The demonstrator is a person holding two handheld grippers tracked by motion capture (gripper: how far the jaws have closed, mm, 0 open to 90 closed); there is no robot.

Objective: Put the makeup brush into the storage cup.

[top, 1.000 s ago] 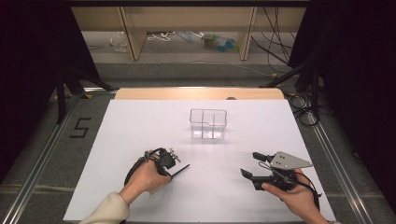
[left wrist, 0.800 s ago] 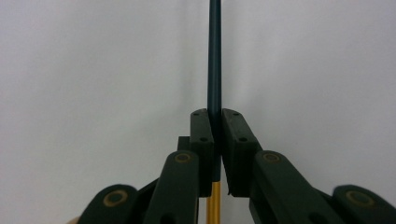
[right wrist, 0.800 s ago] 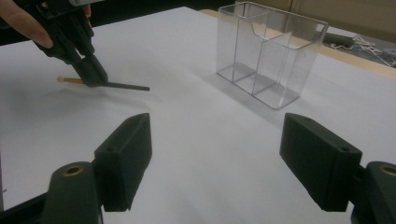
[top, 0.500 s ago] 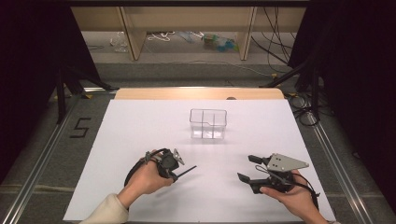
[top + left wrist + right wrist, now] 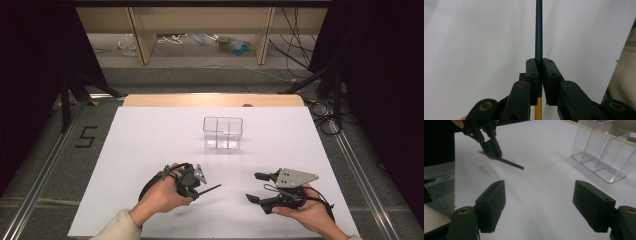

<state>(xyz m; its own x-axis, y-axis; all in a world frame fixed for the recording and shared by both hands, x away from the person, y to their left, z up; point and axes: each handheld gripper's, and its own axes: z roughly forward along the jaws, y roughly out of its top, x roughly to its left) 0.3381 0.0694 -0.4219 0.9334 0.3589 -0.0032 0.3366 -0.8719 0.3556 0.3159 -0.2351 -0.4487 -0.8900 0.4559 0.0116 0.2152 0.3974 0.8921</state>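
My left gripper (image 5: 196, 189) is shut on a thin dark pencil (image 5: 209, 190) and holds it just above the white sheet, tip pointing right. In the left gripper view the pencil (image 5: 538, 32) runs straight up from between the pressed pads, with a yellow end (image 5: 537, 108) below them. The right gripper view shows that left gripper (image 5: 491, 148) and the pencil (image 5: 511, 164) sticking out of it at upper left. My right gripper (image 5: 259, 187) hovers at the front right, open with nothing between its jaws; its pads (image 5: 492, 202) stand wide apart. A clear plastic box (image 5: 223, 132) with a divider stands mid-table.
A white sheet (image 5: 150, 135) covers the table, with a wooden strip (image 5: 210, 100) along its far edge. In the right gripper view the clear box (image 5: 604, 152) stands at the upper right. Cables and shelves lie beyond the table; metal rails run along both sides.
My left gripper has lifted slightly and shifted right with the pencil. The right gripper has drifted a little to the left, still open.
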